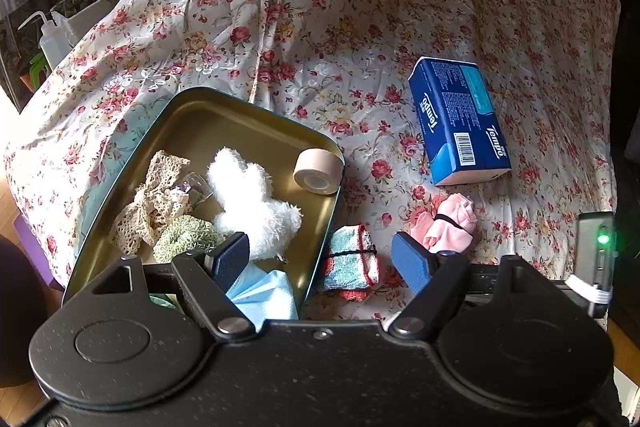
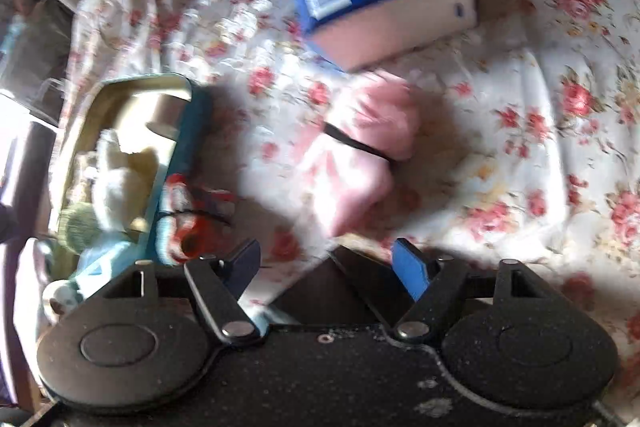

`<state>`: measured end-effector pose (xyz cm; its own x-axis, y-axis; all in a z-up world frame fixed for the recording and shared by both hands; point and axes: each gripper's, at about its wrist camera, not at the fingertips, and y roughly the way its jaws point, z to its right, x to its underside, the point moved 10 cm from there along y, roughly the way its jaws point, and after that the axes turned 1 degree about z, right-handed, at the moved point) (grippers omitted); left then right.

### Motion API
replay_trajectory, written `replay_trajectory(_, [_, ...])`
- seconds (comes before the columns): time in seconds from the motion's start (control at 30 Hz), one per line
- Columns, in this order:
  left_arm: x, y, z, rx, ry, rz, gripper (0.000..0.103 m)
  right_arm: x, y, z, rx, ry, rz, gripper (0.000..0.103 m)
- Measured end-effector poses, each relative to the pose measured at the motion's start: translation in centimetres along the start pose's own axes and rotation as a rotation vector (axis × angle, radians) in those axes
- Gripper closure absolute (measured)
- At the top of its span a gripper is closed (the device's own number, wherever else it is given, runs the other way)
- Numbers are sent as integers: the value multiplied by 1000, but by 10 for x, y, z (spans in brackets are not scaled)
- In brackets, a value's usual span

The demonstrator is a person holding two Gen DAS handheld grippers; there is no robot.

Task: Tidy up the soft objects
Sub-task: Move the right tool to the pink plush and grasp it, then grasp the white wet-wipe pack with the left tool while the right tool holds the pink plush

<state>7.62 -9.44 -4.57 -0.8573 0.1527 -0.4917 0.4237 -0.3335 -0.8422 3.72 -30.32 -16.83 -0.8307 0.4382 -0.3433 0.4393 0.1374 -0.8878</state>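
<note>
Pink cloth bundle (image 2: 360,143), tied with a black band, lies on the floral bedspread (image 1: 360,27) between the blue tissue pack (image 1: 460,119) and a striped towel roll (image 1: 352,263) beside the tin tray (image 1: 192,115). Right gripper (image 2: 328,263) fingers stand apart and empty before it; left gripper (image 1: 324,259) fingers, also apart, straddle the tray's rim.

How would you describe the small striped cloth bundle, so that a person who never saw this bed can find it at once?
Start at the metal tray on the floral bedspread. Just outside its right wall, on the bedspread, lies the small folded cloth, with the pink bundle further right. Both have a black band, but only this cloth is light blue and white with a red edge.
</note>
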Motion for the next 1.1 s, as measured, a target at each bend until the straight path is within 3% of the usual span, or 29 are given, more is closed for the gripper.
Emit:
replay_trajectory(0.1, [-1, -1, -1, 2, -2, 2, 29, -18, -16, -1, 163, -48, 146, 30])
replay_trajectory(0.17, [-1, -1, -2, 3, -1, 2, 29, -25, -15, -3, 220, -71, 166, 28])
replay_trajectory(0.43, [3, 2, 7, 13, 35, -9, 29, -31, 23, -2, 212, 5, 85, 30])
replay_trajectory(0.53, [5, 5, 10, 17, 52, -20, 29, -31, 31, 3, 236, 19, 76, 59])
replay_trajectory(0.63, [7, 8, 13, 23, 57, -32, 29, -29, 19, 12, 229, 52, 87, 69])
replay_trajectory(0.8, [12, 15, 29, 28, 95, -47, 29, -27, -26, 38, 308, 84, 163, 69])
replay_trajectory(0.97, [28, 26, 51, 55, 154, -93, 29, -12, -68, 67, 294, 189, 227, 69])
replay_trajectory(1.1, [52, 33, 75, 83, 268, -129, 29, 4, -89, 91, 270, 287, 266, 69])
